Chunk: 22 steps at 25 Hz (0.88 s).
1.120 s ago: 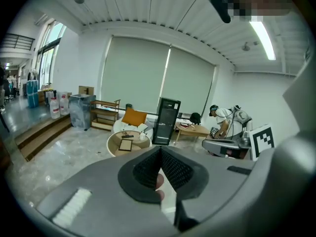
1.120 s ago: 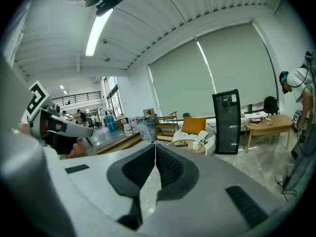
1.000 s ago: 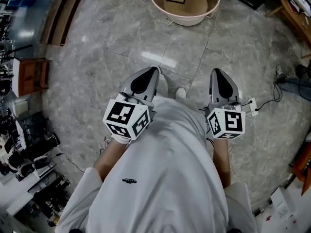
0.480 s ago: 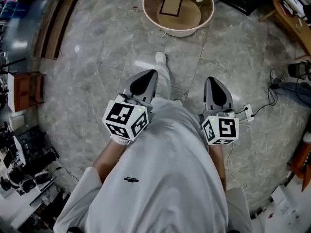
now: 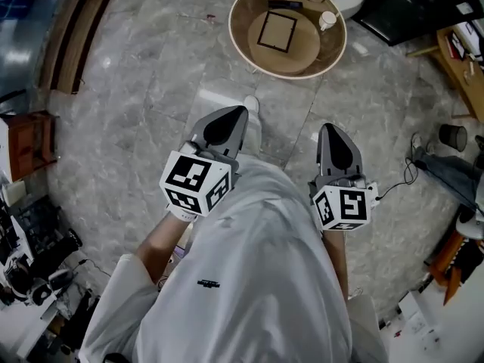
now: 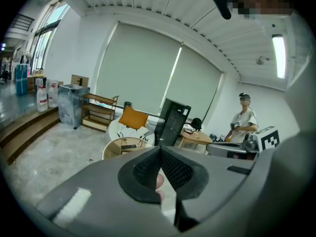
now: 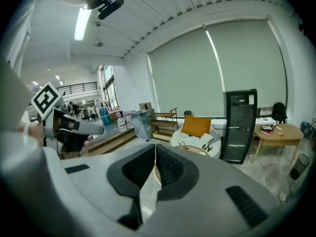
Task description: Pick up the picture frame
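The picture frame [image 5: 277, 32], a thin dark square frame, lies flat inside a round wooden tub-like table [image 5: 246, 32] on the floor ahead, at the top of the head view. A small white cup [image 5: 327, 20] and a black remote [image 5: 285, 4] lie near its far rim. My left gripper [image 5: 239, 112] and right gripper [image 5: 331, 129] are held at waist height, well short of the table, both shut with nothing in them. In the left gripper view the shut left gripper [image 6: 160, 151] points toward the table's rim [image 6: 114, 146]. The shut right gripper [image 7: 155, 148] points at it too.
The floor is grey marble tile [image 5: 151, 89]. A wooden step [image 5: 79, 36] runs along the left. A black cabinet [image 6: 173, 122], an orange cushion [image 7: 196, 126] and a wooden side table [image 7: 276, 132] stand beyond. Another person [image 6: 243, 120] stands at the right. Cables [image 5: 412, 169] lie at the right.
The round table with the frame has come lower and larger in the head view as the person walked toward it. Both grippers stayed shut at waist height.
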Each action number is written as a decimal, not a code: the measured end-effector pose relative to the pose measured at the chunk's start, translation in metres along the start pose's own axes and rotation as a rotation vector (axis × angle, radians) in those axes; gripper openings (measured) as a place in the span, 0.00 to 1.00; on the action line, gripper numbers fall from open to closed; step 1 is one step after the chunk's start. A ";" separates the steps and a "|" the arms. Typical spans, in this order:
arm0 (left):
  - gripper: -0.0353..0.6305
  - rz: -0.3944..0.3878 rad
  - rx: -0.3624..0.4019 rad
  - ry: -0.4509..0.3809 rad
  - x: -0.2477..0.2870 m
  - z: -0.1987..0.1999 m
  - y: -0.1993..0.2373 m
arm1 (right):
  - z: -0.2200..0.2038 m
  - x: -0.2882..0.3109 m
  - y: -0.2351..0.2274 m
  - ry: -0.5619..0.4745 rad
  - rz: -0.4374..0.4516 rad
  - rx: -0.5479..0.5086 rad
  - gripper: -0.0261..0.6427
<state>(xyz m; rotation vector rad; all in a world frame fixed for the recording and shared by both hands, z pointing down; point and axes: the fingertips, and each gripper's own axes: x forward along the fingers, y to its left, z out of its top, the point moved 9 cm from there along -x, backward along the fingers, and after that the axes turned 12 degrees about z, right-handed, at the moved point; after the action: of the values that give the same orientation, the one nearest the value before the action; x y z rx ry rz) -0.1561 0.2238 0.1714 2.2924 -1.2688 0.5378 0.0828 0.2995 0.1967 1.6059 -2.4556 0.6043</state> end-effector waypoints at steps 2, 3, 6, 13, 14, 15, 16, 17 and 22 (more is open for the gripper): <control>0.04 -0.014 -0.016 0.006 0.020 0.018 0.024 | 0.020 0.033 -0.005 0.006 0.002 -0.003 0.05; 0.04 -0.021 -0.025 0.007 0.029 0.026 0.034 | 0.029 0.048 -0.008 0.009 0.002 -0.003 0.05; 0.04 -0.025 -0.059 0.004 0.058 0.049 0.057 | 0.048 0.088 -0.022 0.042 0.000 0.001 0.05; 0.04 -0.040 -0.075 0.052 0.118 0.082 0.107 | 0.076 0.174 -0.053 0.116 0.011 -0.004 0.05; 0.04 -0.041 -0.087 0.060 0.124 0.084 0.114 | 0.079 0.184 -0.055 0.122 0.005 0.000 0.05; 0.04 -0.042 -0.101 0.068 0.130 0.086 0.121 | 0.081 0.193 -0.057 0.127 -0.002 0.004 0.05; 0.04 -0.044 -0.115 0.076 0.135 0.087 0.127 | 0.084 0.201 -0.057 0.131 -0.010 0.009 0.05; 0.04 -0.047 -0.127 0.084 0.139 0.089 0.132 | 0.087 0.207 -0.058 0.132 -0.017 0.013 0.05; 0.04 -0.058 -0.132 0.081 0.165 0.098 0.146 | 0.096 0.233 -0.066 0.117 -0.025 0.020 0.05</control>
<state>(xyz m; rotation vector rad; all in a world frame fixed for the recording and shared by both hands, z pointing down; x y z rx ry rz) -0.1884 -0.0118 0.2106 2.1692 -1.1605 0.5057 0.0543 0.0409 0.2042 1.5590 -2.3492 0.7002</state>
